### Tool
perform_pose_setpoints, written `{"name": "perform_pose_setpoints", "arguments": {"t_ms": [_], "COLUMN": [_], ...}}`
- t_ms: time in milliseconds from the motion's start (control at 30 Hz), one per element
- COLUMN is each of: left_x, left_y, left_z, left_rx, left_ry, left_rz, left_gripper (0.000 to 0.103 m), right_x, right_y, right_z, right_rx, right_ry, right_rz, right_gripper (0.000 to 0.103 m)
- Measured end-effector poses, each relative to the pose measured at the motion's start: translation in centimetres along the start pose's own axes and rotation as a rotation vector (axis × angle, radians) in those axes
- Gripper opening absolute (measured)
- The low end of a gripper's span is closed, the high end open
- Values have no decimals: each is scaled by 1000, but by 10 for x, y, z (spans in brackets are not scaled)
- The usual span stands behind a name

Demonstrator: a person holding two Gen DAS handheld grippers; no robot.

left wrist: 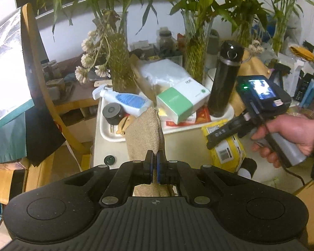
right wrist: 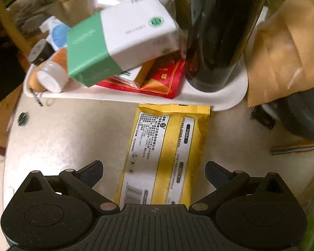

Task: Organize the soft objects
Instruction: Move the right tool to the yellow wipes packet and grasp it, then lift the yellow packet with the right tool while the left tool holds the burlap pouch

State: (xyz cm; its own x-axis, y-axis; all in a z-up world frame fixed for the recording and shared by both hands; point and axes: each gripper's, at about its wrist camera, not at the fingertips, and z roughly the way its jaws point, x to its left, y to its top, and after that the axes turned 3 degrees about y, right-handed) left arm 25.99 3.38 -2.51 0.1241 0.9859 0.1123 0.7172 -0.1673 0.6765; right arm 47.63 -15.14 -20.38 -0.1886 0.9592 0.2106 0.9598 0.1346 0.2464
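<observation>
- Left wrist view: my left claw [left wrist: 155,156] is clamped on a beige woven cloth pouch [left wrist: 143,133], which stands up from between the blue pads and hides part of the white tray [left wrist: 111,135] behind it.
- The tray sits toward the far side of the pale tabletop [left wrist: 113,148]; it carries a green-and-white box [left wrist: 175,104], a spray bottle [left wrist: 123,100] lying on its side, and a black flask [left wrist: 225,79] upright at the tray's right end.
- A hand [left wrist: 291,135] at the right edge of this view holds my other tool above a yellow packet [left wrist: 226,144].
- Right wrist view: my right claw [right wrist: 155,171] has its fingers [right wrist: 216,172] spread wide apart, one on each side of the yellow packet, not touching it.
- The yellow packet lies flat on the tabletop, its far end tucked just under the tray's near rim.
- A red packet [right wrist: 167,79] lies in the tray beneath the green-and-white box, beside the flask.
- A brown paper bag [right wrist: 286,50] stands past the tray's right end.
</observation>
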Motion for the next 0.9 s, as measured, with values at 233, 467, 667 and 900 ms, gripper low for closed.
{"name": "perform_pose_setpoints", "arguments": {"t_ms": [233, 467, 667, 900], "left_x": [-2, -5, -4, 0], "left_y": [0, 1, 0, 1], "left_z": [3, 6, 6, 3], "left_rx": [20, 24, 18, -8], "left_ry": [-12, -20, -41, -53], "left_rz": [8, 11, 7, -24], "left_gripper": [3, 3, 3, 3], "right_x": [12, 12, 6, 16], "right_y": [-1, -9, -16, -24], "right_z": [28, 29, 4, -54], "right_rx": [29, 13, -68, -220], "right_ry": [-94, -114, -73, -20], "right_rz": [-5, -13, -15, -98], "right_gripper": [102, 75, 60, 59]}}
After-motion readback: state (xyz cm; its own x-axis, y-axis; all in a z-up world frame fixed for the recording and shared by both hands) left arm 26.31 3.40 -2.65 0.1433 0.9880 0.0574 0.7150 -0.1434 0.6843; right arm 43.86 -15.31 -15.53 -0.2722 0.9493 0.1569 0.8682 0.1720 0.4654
